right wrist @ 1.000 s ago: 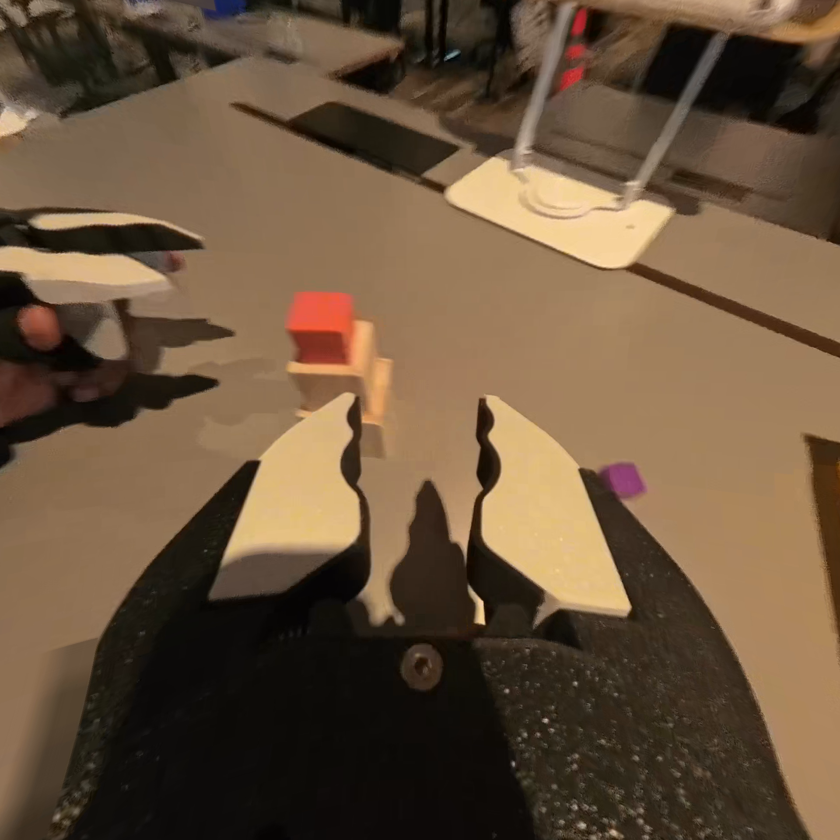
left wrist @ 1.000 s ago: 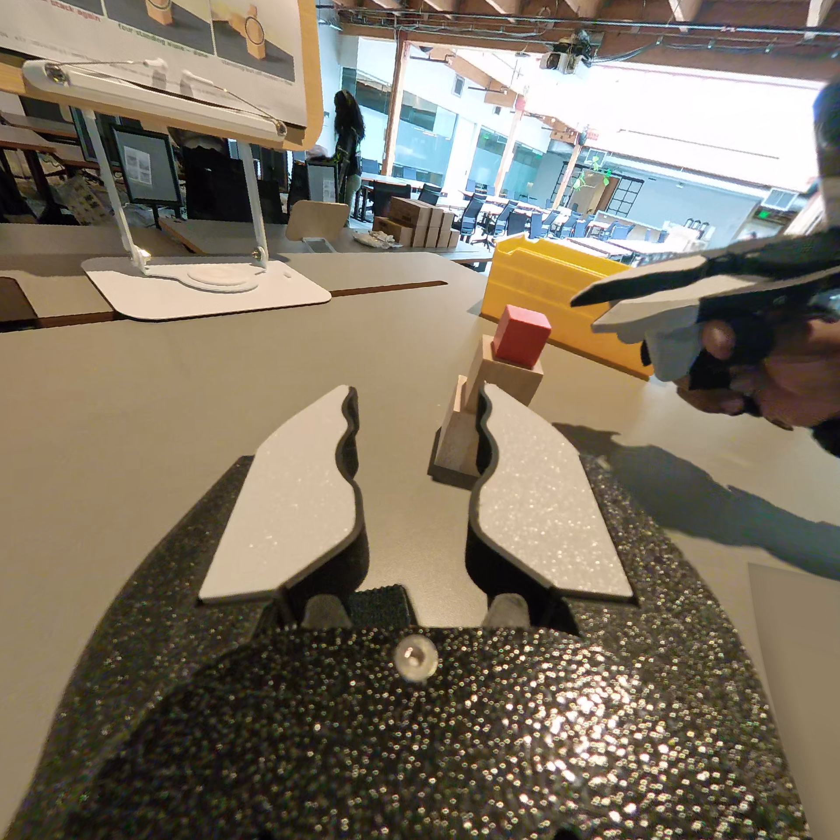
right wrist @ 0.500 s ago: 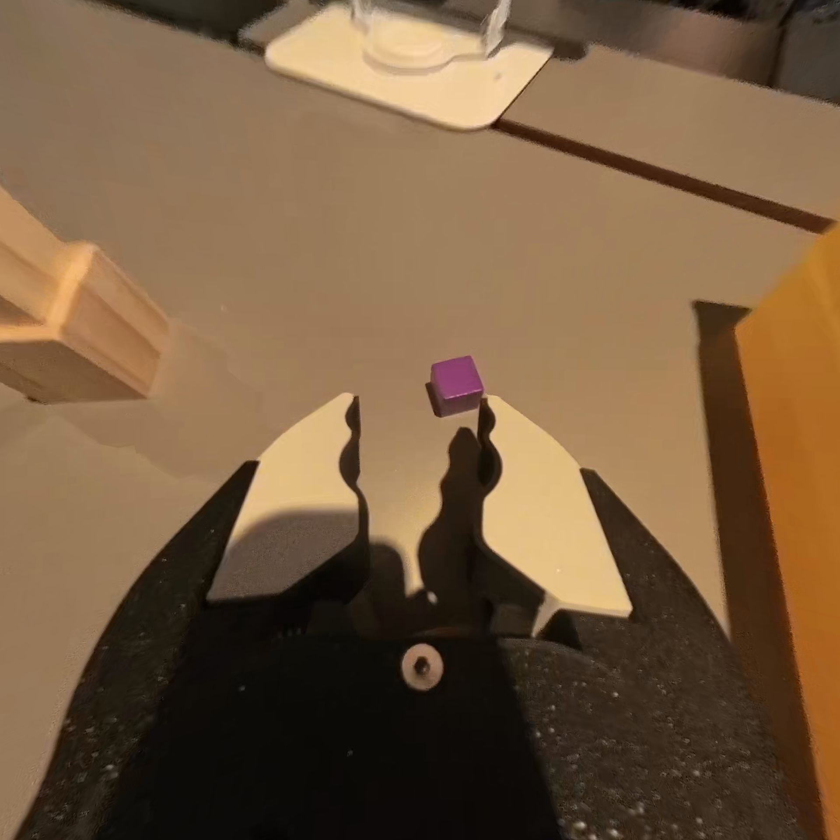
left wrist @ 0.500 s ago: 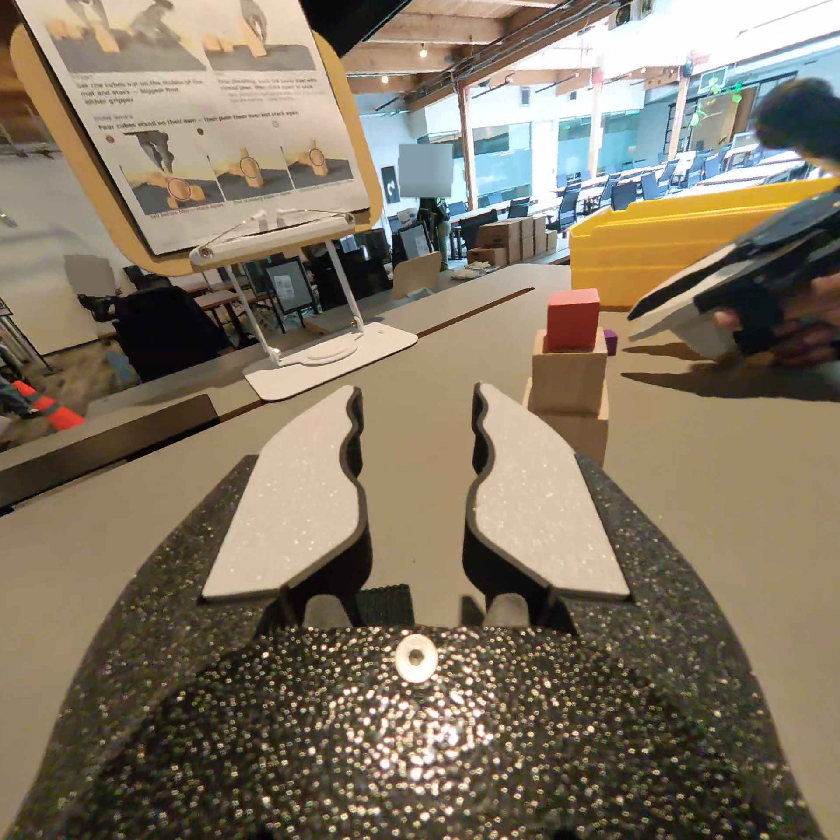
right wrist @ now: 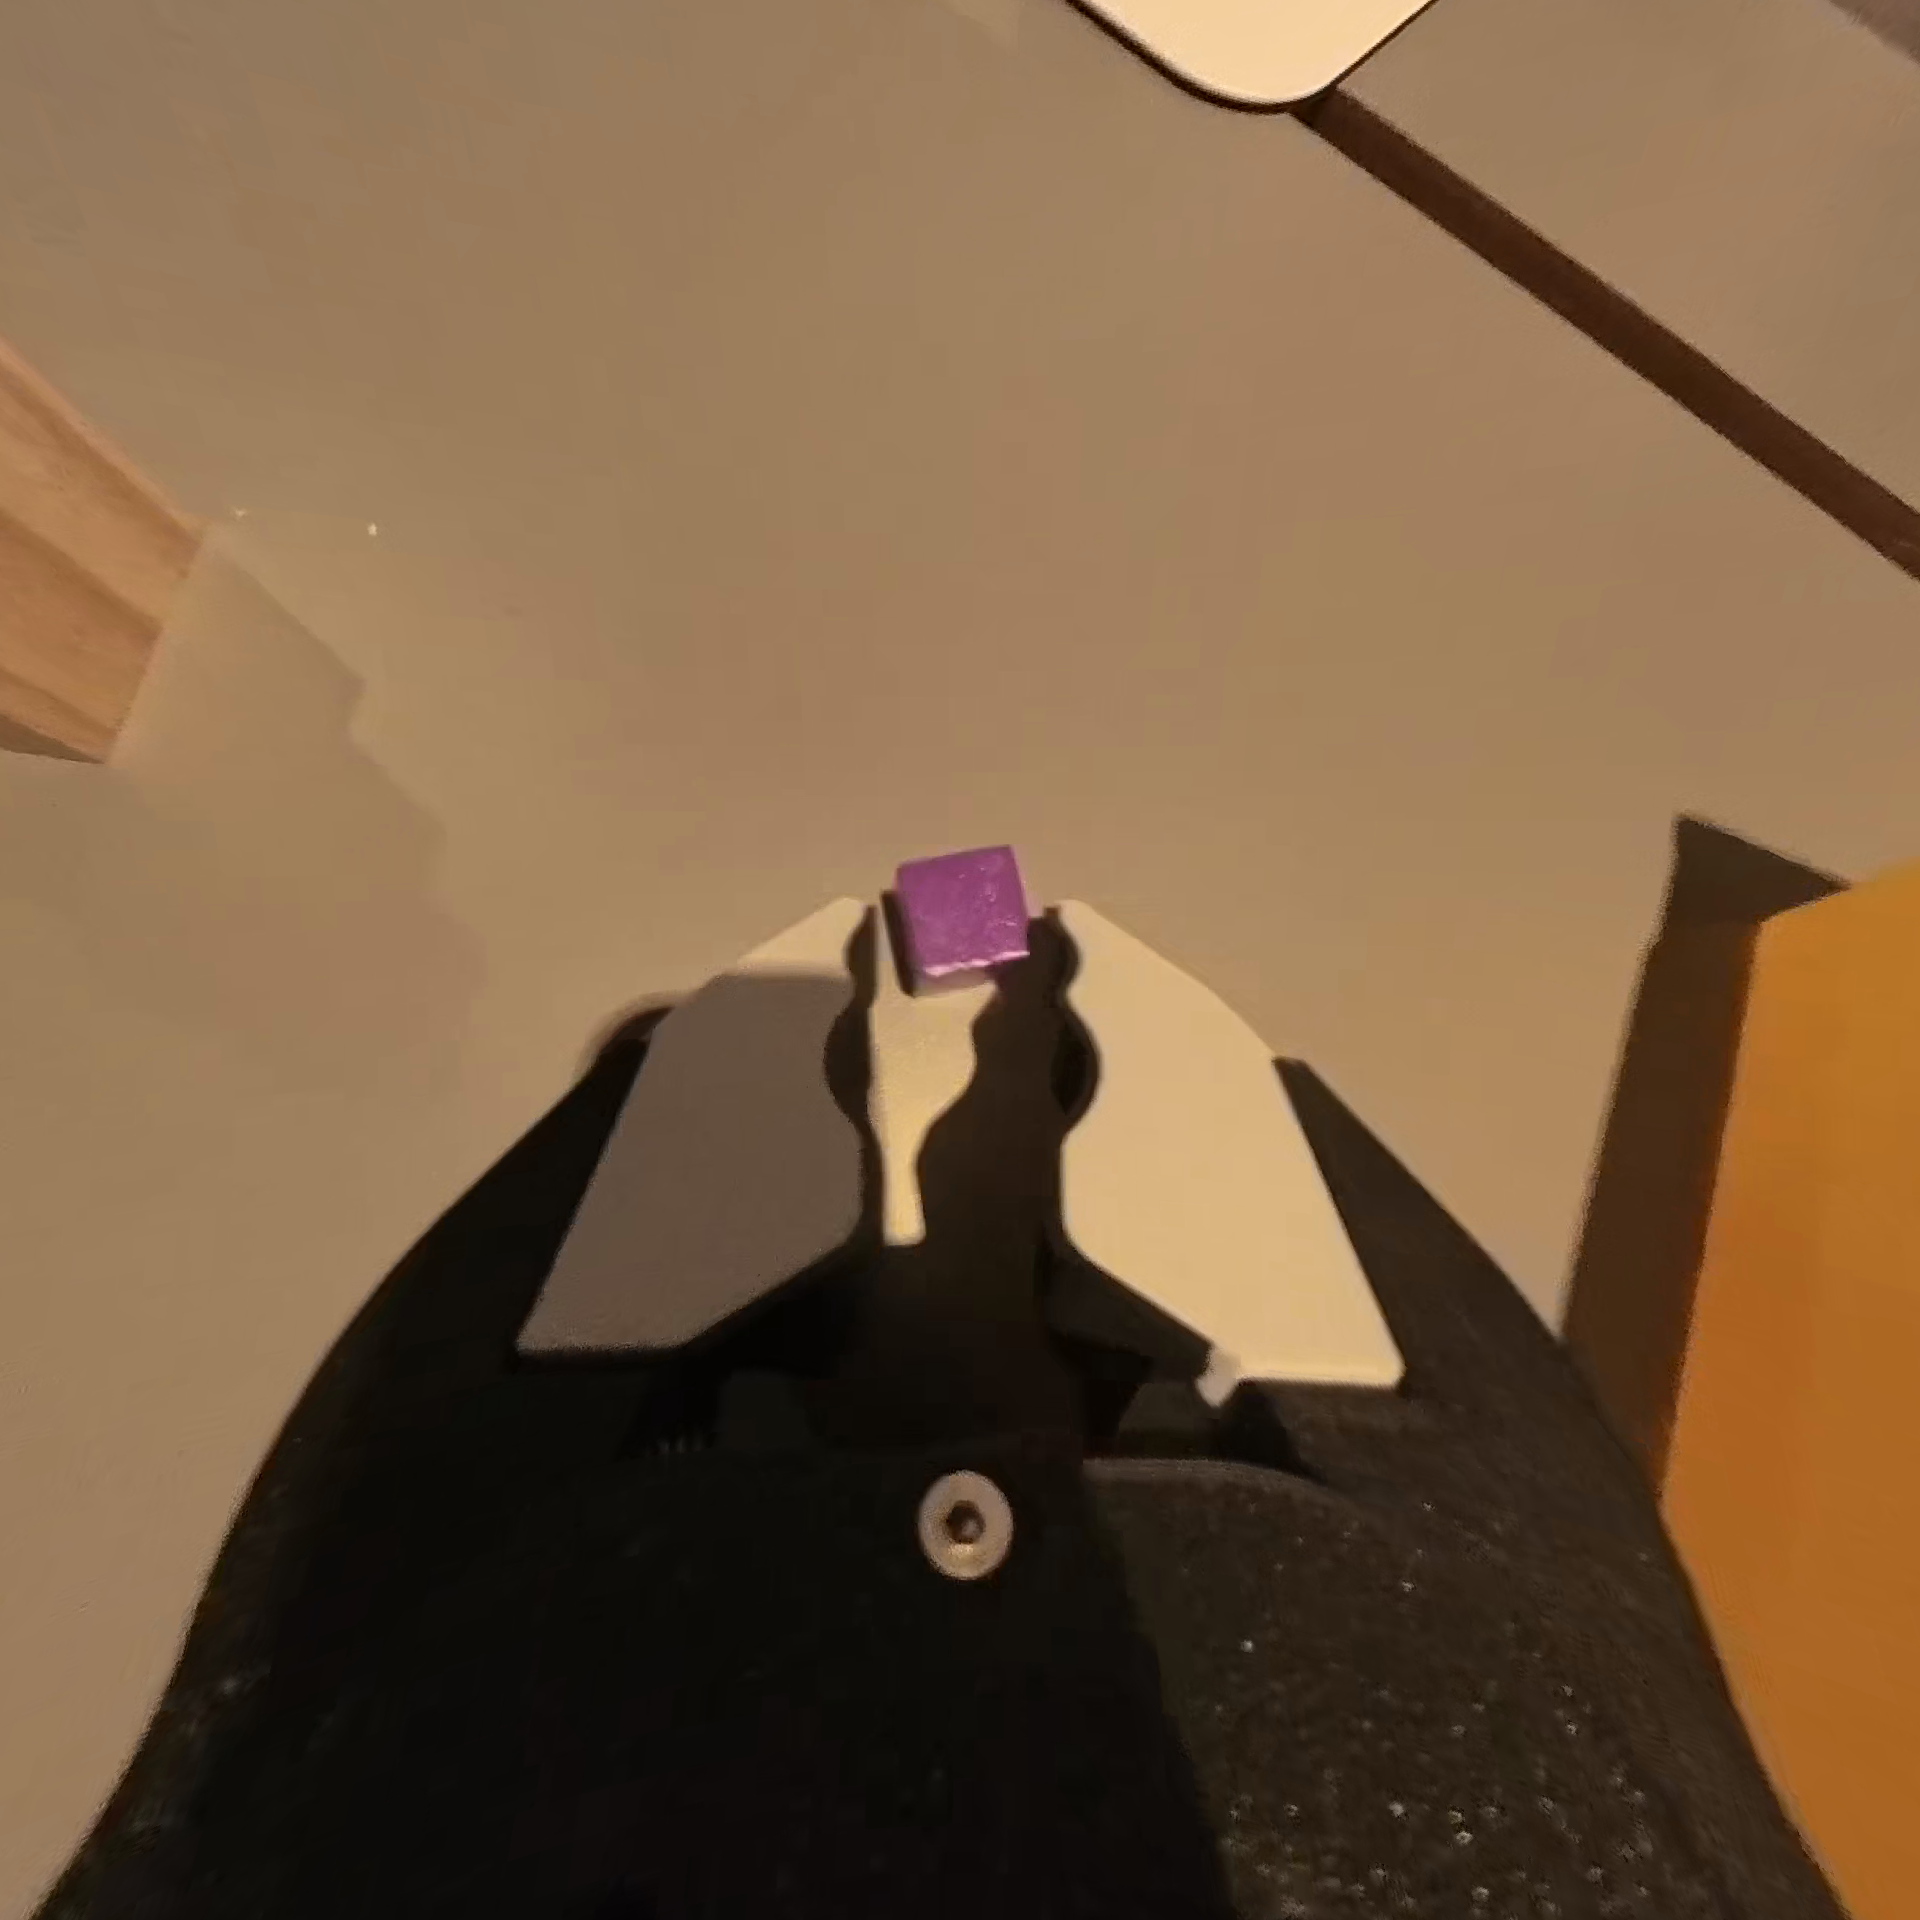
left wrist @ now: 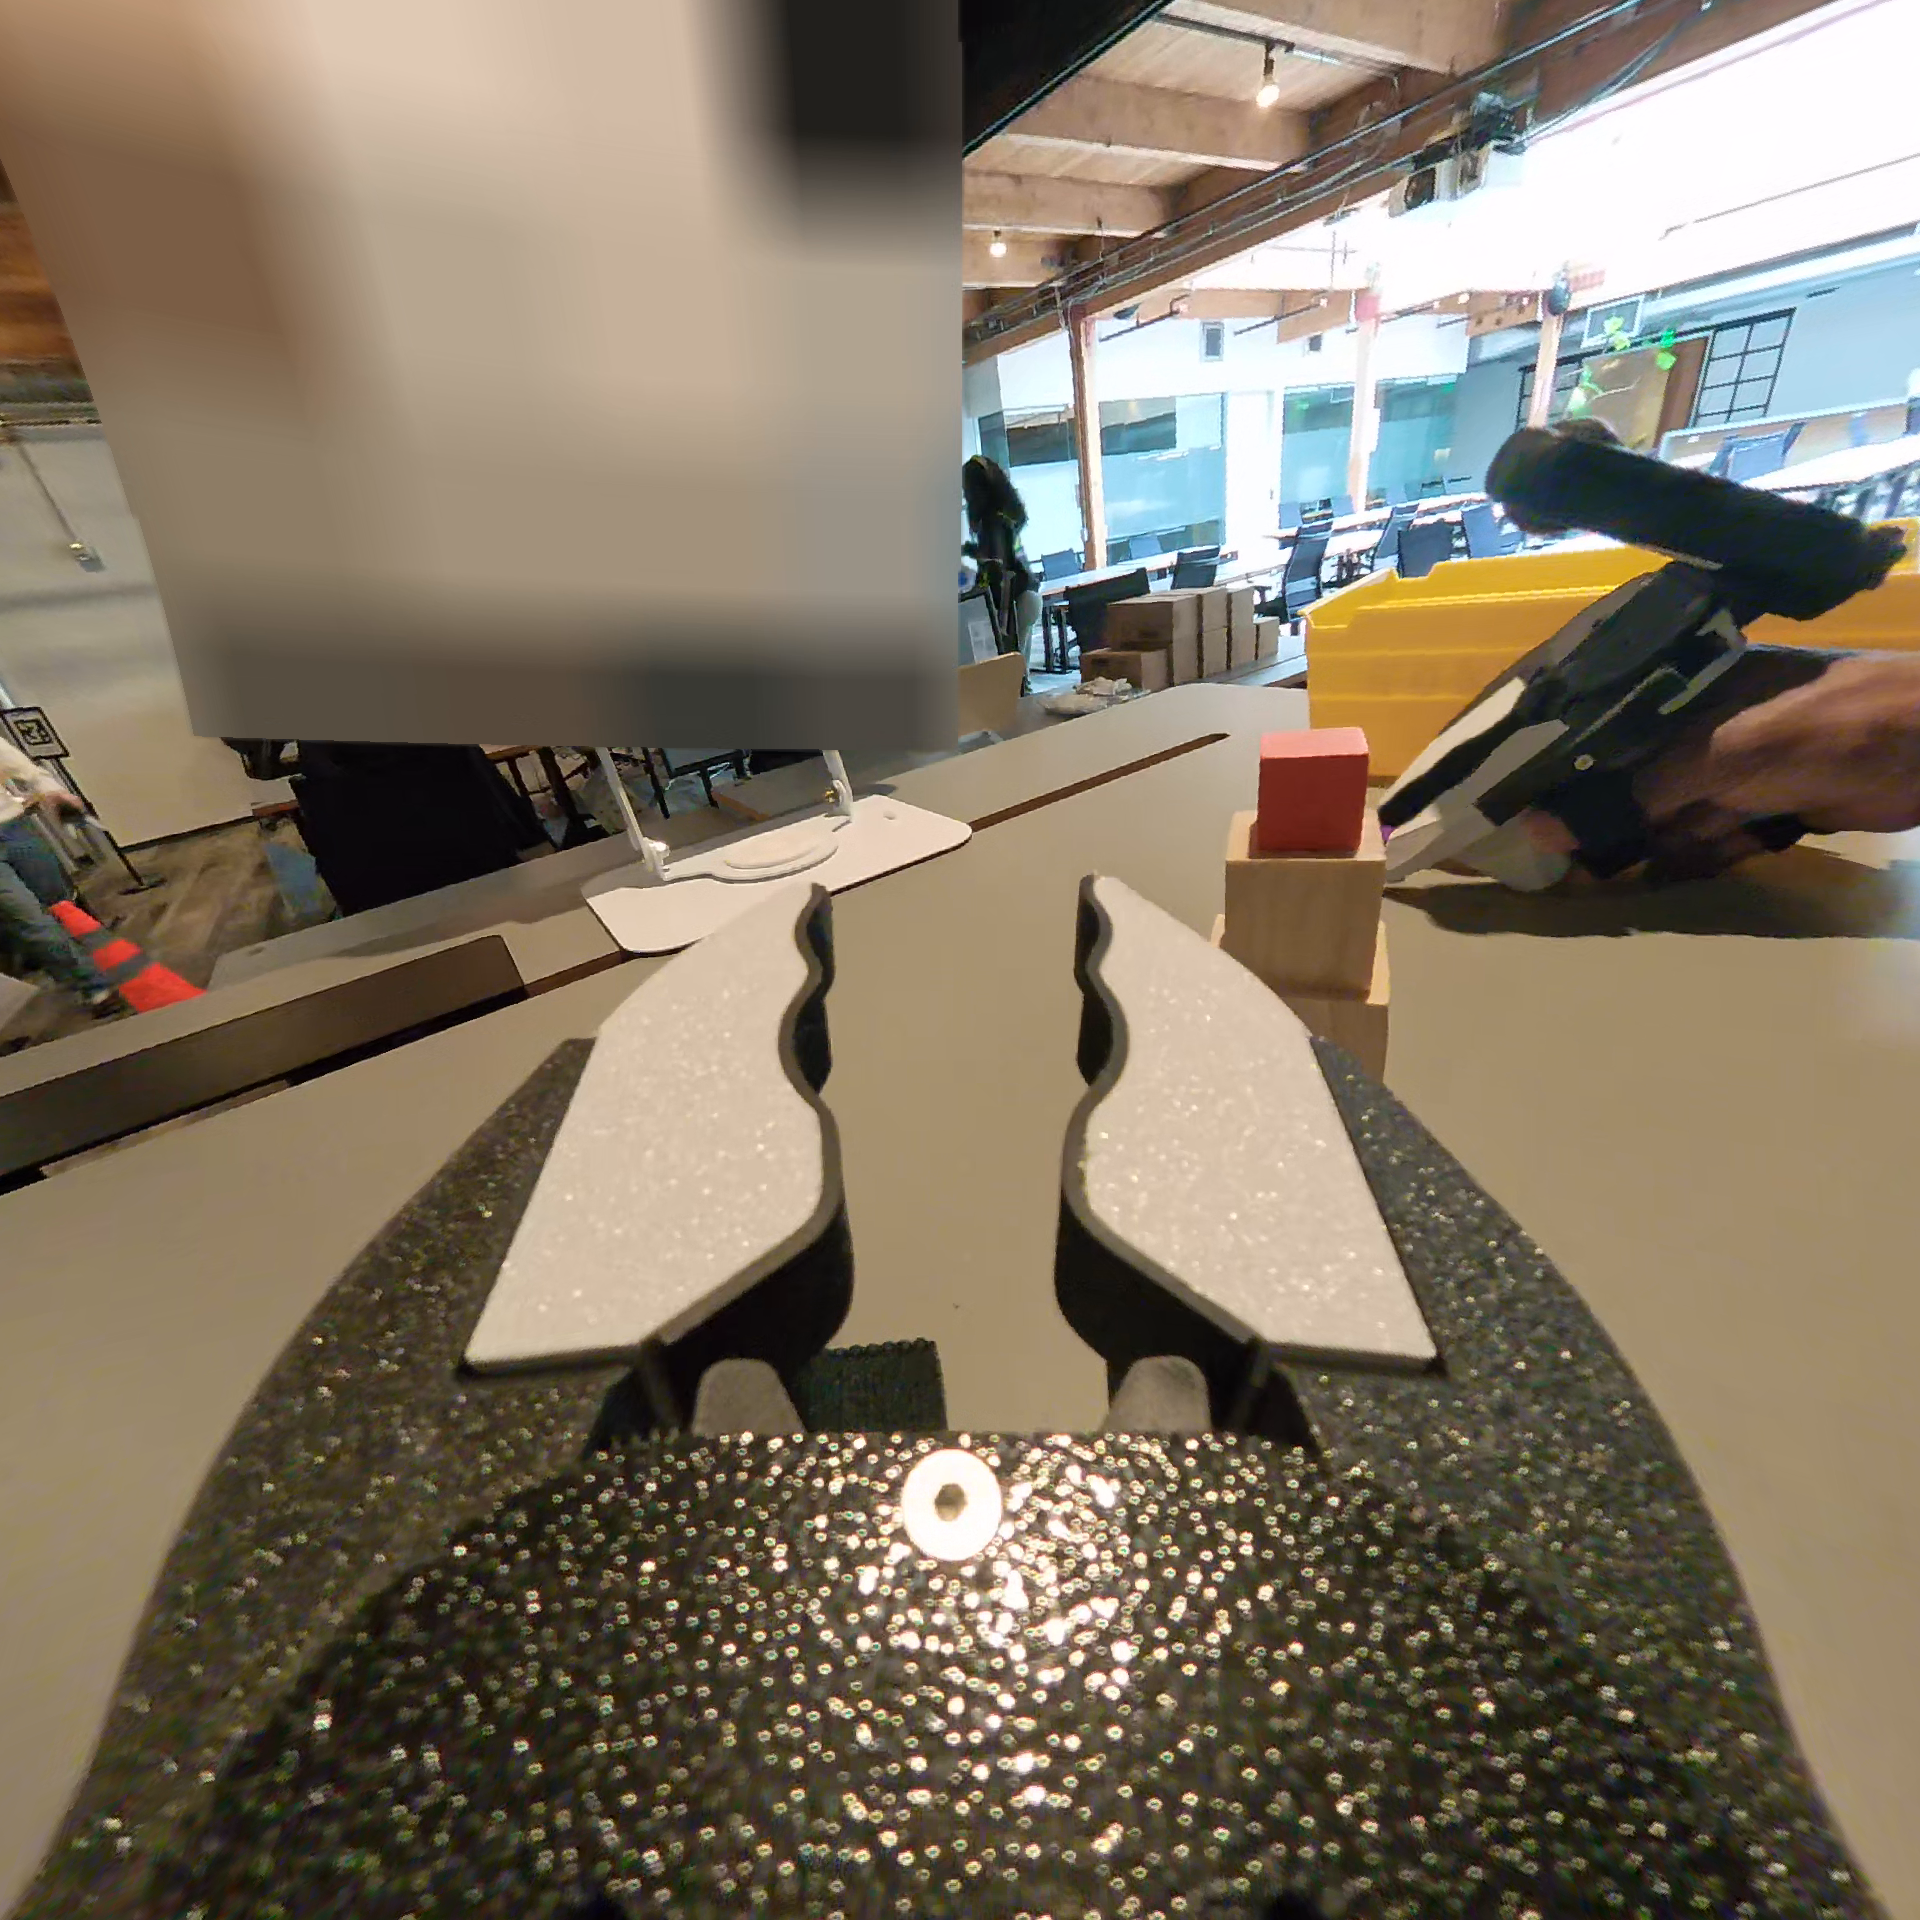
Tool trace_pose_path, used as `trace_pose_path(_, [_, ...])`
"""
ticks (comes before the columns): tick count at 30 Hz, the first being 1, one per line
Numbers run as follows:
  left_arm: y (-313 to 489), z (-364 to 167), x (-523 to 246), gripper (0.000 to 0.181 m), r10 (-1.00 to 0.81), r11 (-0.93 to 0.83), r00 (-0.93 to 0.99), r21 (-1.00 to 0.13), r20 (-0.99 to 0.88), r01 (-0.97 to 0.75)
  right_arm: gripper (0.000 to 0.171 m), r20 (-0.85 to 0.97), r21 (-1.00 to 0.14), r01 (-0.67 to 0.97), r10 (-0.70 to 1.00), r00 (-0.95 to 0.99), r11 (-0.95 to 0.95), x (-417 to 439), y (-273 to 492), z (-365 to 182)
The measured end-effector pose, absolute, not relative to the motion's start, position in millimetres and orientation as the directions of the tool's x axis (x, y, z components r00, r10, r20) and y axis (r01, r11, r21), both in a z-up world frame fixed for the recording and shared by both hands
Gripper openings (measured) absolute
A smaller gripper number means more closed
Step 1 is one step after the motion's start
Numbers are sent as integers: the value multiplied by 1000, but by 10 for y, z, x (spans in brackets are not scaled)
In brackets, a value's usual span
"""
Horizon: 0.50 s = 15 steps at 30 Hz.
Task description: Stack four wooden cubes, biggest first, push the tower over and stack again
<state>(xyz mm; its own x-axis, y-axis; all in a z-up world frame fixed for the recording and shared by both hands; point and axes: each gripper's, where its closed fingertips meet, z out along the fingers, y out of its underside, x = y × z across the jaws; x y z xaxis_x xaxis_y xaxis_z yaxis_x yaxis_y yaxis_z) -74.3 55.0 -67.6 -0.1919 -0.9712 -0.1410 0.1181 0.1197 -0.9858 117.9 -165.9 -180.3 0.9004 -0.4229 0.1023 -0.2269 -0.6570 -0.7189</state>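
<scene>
Surface: grey table (left wrist: 1558, 1195) — matte, with a dark seam across the far part.
Directly on it: largest wooden cube (left wrist: 1351, 1023); small purple cube (right wrist: 961, 920); white stand base (left wrist: 779, 862); yellow bin (left wrist: 1455, 665) — at the far right.

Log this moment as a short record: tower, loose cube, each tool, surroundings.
tower: red cube on two plain wooden cubes, three high, standing on the grey table
loose cube: small purple cube on the table, not yet stacked
right tool: low over the table, open, its tips either side of the purple cube; contact cannot be told
left tool: open, empty, to the left of the tower
surroundings: yellow bin behind the tower; white stand base farther back
</scene>
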Motion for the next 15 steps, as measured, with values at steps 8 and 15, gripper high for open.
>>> trace_pose_path(8, [534,-684,-750,43,-969,143,-183,-983,-164,118,21,-73,-793,-298,-402,913,-532,938,-1471,-1512])
trace_pose_path(15, [554,-678,-752,42,-972,125,-185,-985,-146,117,21,-24,-890,-64,-95,995,-451,203,-854,-471])
